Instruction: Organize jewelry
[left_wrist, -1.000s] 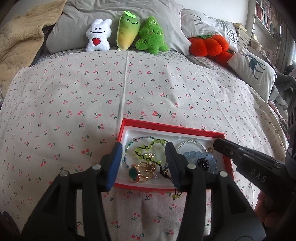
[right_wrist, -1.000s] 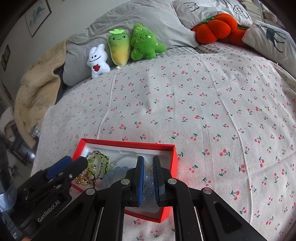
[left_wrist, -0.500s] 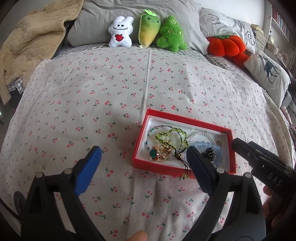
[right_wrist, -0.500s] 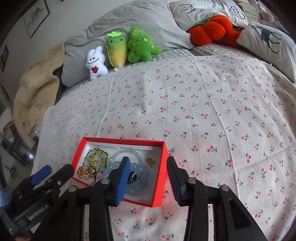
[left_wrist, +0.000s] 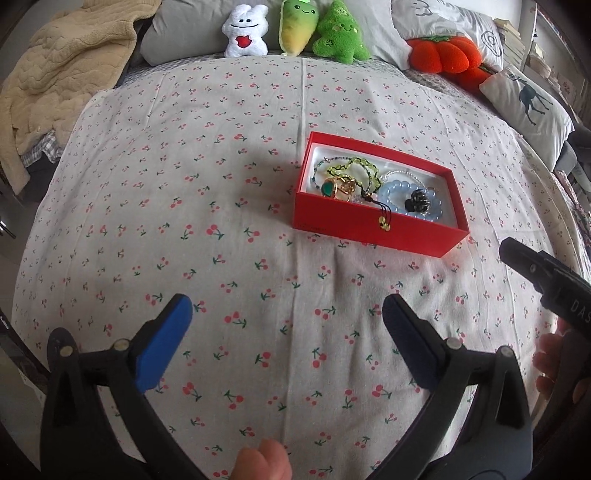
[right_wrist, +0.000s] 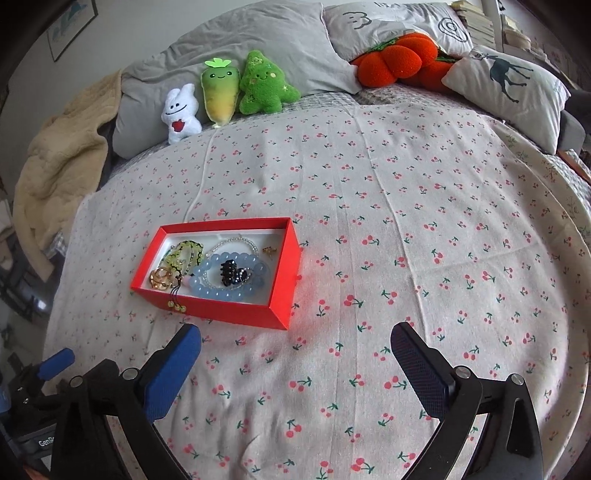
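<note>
A red jewelry box (left_wrist: 373, 230) (right_wrist: 229, 310) with a white lining sits on the cherry-print bedspread. It holds a blue bead bracelet (left_wrist: 397, 192) (right_wrist: 221, 290), a green bead bracelet (left_wrist: 354, 166) (right_wrist: 184, 251), a gold ring with a green stone (left_wrist: 332, 188), a black hair claw (left_wrist: 417, 201) (right_wrist: 232, 275) and a clear bead strand. A tassel hangs over the box's front wall. My left gripper (left_wrist: 286, 319) is open and empty, well back from the box. My right gripper (right_wrist: 295, 345) is open and empty, in front of the box and to its right.
Three plush toys (left_wrist: 295, 26) (right_wrist: 229, 92) lean on grey pillows at the head of the bed. An orange pumpkin cushion (left_wrist: 443, 55) and a deer pillow (right_wrist: 509, 88) lie at the right. A beige blanket (left_wrist: 55, 74) is heaped at the left edge.
Both grippers have opened wide and pulled back from the box, which now sits farther away in both views. The jewelry stays in the box.
</note>
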